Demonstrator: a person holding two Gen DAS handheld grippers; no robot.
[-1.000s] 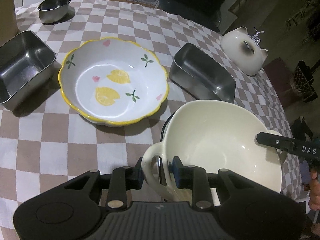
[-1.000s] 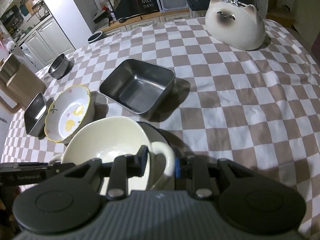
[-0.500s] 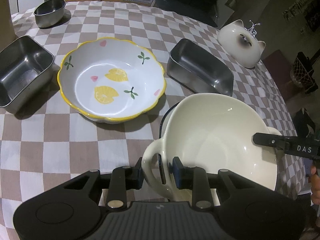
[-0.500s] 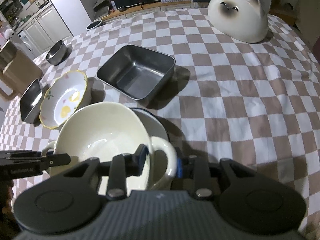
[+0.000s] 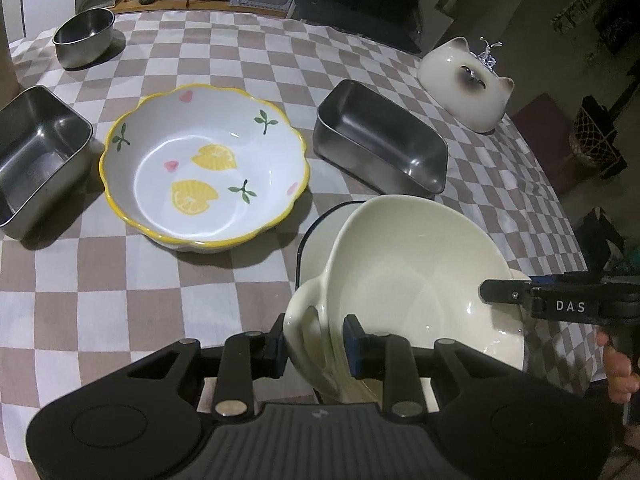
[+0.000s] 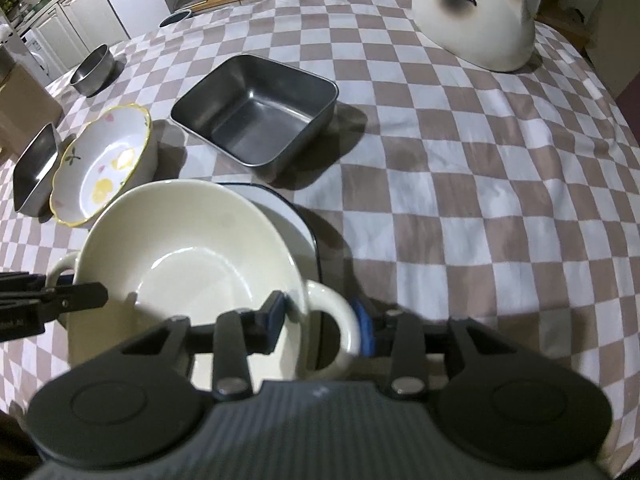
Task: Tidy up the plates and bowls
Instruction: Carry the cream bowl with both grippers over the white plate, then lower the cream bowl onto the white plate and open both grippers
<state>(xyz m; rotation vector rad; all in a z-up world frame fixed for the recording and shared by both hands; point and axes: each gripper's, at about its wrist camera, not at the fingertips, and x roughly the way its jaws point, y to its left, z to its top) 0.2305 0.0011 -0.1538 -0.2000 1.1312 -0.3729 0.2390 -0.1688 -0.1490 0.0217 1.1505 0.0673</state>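
My left tongs (image 5: 314,340) pinch one handle of the cream bowl (image 5: 416,280). My right tongs (image 6: 322,320) have just been opening around the other handle, with a gap at the pads now. The bowl sits between both tongs, on the blue-rimmed plate (image 6: 296,220) just beyond it.

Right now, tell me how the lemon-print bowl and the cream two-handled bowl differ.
The lemon-print bowl has a wavy yellow rim and painted lemons; the cream two-handled bowl is plain with a smooth rim. The lemon-print bowl has no handles and sits alone on the tablecloth; the cream two-handled bowl rests in a dark-rimmed dish, each handle between a gripper's fingers. Both are upright and empty.
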